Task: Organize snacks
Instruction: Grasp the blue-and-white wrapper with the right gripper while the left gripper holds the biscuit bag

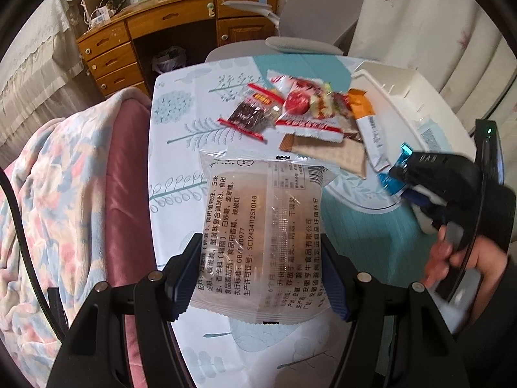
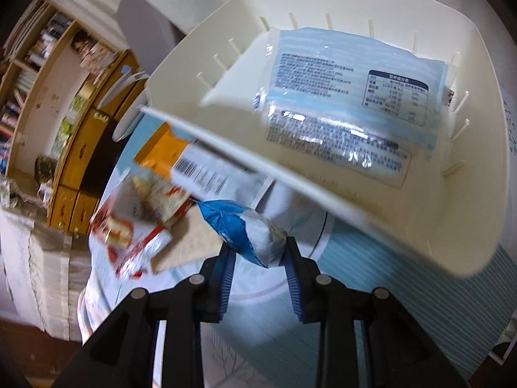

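Left gripper [image 1: 260, 278] jaws clamped on clear packet [image 1: 261, 239] — right gripper [image 2: 258, 258] jaws pinching blue pouch [image 2: 239, 229], bin [image 2: 468, 226] just beyond.

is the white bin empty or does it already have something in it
Not empty: one light blue packet lies flat on the floor of the white bin; nothing else shows inside.

Wooden desk [image 1: 155, 32] with brass-handled drawers stands well beyond the tongs, against the far wall. Grey chair [image 1: 310, 16] just right of it. Pale embroidered curtains [image 1: 420, 22] further right. Floral blanket [image 1: 55, 194] over pink upholstery, left. Bookshelf [image 2: 29, 64] far left. Leaf-print tablecloth [image 1: 181, 148] directly below.
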Demonstrator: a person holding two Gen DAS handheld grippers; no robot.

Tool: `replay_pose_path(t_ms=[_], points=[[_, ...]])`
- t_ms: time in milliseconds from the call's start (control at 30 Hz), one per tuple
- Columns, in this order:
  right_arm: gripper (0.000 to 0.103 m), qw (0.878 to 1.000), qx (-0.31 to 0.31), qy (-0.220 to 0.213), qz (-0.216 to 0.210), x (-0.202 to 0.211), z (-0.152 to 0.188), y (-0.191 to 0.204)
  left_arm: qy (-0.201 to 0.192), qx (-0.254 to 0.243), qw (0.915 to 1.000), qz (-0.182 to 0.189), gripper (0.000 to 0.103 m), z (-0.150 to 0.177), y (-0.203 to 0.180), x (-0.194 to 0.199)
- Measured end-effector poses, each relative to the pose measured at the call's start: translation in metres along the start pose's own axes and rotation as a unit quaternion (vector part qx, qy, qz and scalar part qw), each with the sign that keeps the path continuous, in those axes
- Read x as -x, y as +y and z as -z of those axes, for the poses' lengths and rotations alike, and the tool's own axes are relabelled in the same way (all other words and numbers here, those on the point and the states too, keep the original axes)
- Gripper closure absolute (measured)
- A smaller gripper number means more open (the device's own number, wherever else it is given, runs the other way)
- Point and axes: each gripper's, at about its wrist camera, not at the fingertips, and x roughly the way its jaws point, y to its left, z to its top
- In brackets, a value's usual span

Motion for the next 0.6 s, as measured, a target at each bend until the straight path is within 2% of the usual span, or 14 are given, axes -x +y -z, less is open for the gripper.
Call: replay_pose_path(t_ms=[367,600], points=[[0.073,0.993,0.071,0.07,-0.059,0.046,0.043,0.005,-0.017,-0.033,0.9988,0.033,0.037,0.0,-0.021,0.035],[0.073,0.983,0.144,0.073,-0.088,0.088,0.037,0.008,-0.006,-0.01,0.9994,0.033,0.037,-0.004,-0.035,0.054]])
